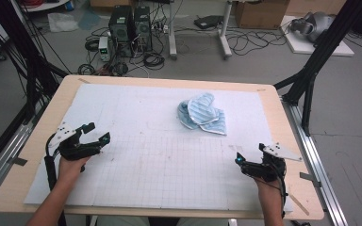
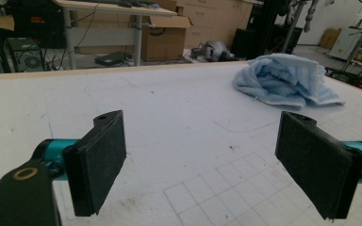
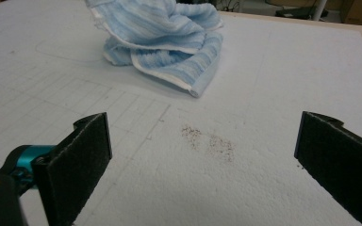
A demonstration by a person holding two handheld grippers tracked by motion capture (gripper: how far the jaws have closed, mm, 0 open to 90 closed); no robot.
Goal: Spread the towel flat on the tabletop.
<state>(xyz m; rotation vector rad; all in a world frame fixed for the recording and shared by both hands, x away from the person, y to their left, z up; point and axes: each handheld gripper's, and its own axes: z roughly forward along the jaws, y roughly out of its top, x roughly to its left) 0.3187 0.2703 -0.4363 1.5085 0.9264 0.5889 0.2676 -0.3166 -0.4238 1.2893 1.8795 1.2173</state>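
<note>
High view showed the left gripper (image 1: 97, 133) at the lower left of the frame and the right gripper (image 1: 250, 157) at the lower right, each in a hand near the front edge of the white gridded mat (image 1: 160, 165), both with jaws spread wide and nothing between them. Farther up, right of centre, the crumpled blue striped towel (image 1: 202, 114) lay on the mat, well apart from both grippers and closer to the right one. Left gripper view had its two black pads (image 2: 101, 160) low in the frame and the towel far off at upper right; right gripper view put the towel at the top centre, beyond a brown speckled stain (image 3: 209, 141), clear of the jaws
</note>
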